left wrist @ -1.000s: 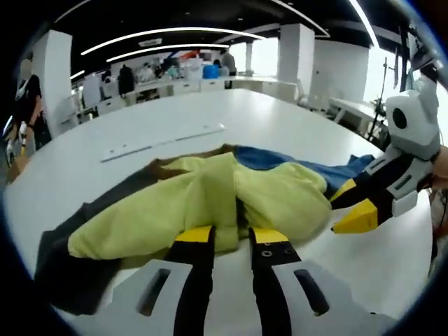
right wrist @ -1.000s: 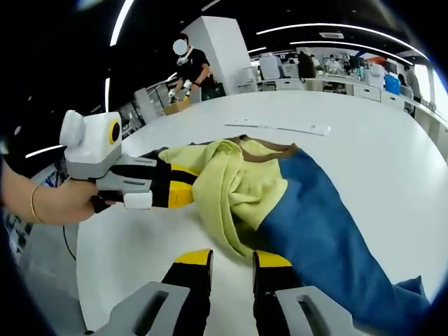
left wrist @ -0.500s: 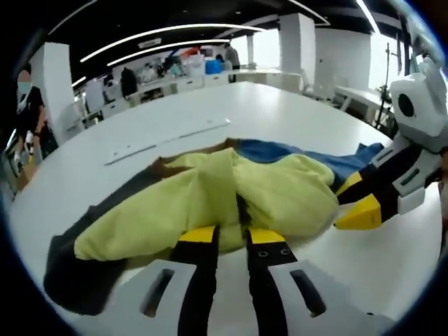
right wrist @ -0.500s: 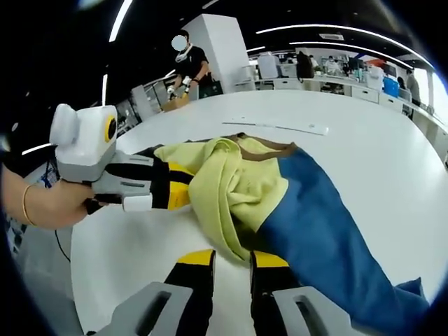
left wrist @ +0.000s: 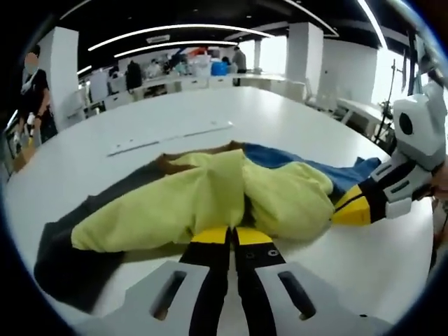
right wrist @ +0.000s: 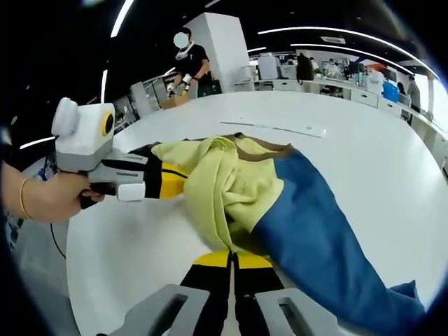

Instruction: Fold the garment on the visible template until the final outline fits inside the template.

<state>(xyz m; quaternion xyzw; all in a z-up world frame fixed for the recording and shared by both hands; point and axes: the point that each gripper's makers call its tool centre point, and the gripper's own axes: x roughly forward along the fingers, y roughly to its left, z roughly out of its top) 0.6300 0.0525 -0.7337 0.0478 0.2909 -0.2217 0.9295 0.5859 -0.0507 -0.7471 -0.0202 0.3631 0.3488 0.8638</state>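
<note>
A crumpled garment (left wrist: 210, 196), yellow with blue, dark grey and brown parts, lies on the white round table (left wrist: 280, 115). My left gripper (left wrist: 231, 234) is shut on the near yellow edge of it. From the right, my right gripper (left wrist: 344, 210) reaches the garment's yellow end. In the right gripper view the garment (right wrist: 238, 185) shows yellow at the left and blue at the right. There my right gripper (right wrist: 231, 259) is shut on the near edge where yellow meets blue. My left gripper (right wrist: 173, 185) comes in from the left, its tips at the yellow fabric, with a hand (right wrist: 35, 199) holding it.
A long flat white strip (left wrist: 168, 136) lies on the table beyond the garment, also in the right gripper view as the strip (right wrist: 280, 127). A person (right wrist: 187, 66) stands past the table's far edge. Desks and pillars fill the background.
Both grippers' jaws stood apart at the garment's edge before; now each pair has come together on the fabric. The garment has barely shifted.
</note>
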